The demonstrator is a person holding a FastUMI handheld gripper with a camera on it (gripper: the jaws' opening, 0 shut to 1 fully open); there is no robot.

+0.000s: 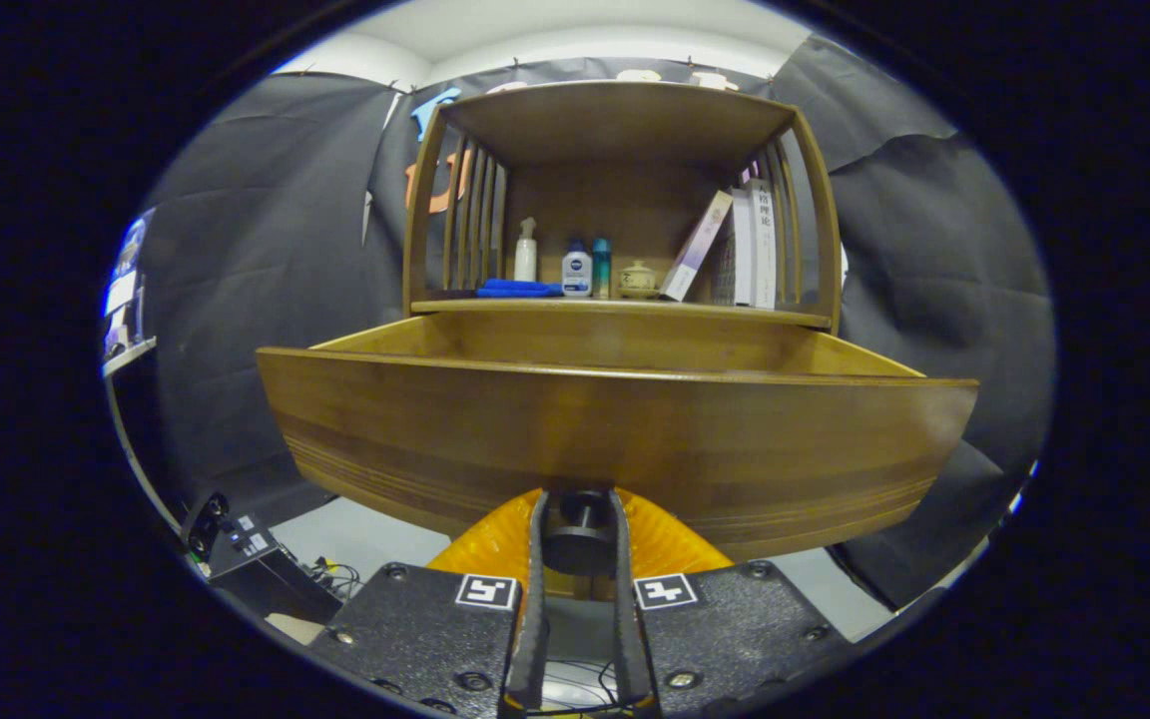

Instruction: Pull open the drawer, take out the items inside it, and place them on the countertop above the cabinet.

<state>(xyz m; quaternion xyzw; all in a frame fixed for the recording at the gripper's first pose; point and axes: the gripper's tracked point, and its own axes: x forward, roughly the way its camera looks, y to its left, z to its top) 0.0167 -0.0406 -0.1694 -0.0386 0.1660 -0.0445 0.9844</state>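
Drawer (pixel 615 419) stands pulled out from the wooden cabinet (pixel 625 130), its broad front panel filling the space just ahead of my fingers. From my low angle I see the front face and the top edges of both side walls running back to the cabinet; the inside of the drawer is hidden behind the front panel, so I cannot tell what lies in it.

My gripper (pixel 580 504) is closed on the dark round knob (pixel 580 534) at the bottom middle of the drawer front. The knob sits between the two fingers, and both appear to press against its sides, one on each flank.

Countertop (pixel 625 308) runs directly above the drawer, forming the floor of the open shelf. On it, from my left to right:
- a blue cloth (pixel 518 289), folded flat, near the slatted side of the shelf
- a white pump bottle (pixel 526 255), upright, just behind the cloth
- a white bottle with a blue cap (pixel 577 270), upright
- a teal bottle (pixel 602 268), upright, just beside the white one
- a small lidded ceramic pot (pixel 637 280)
- several books (pixel 740 255): one leaning at a tilt, the others upright against the slats

Below the drawer, well off to my left, a black box with cables (pixel 256 559) rests on the floor.
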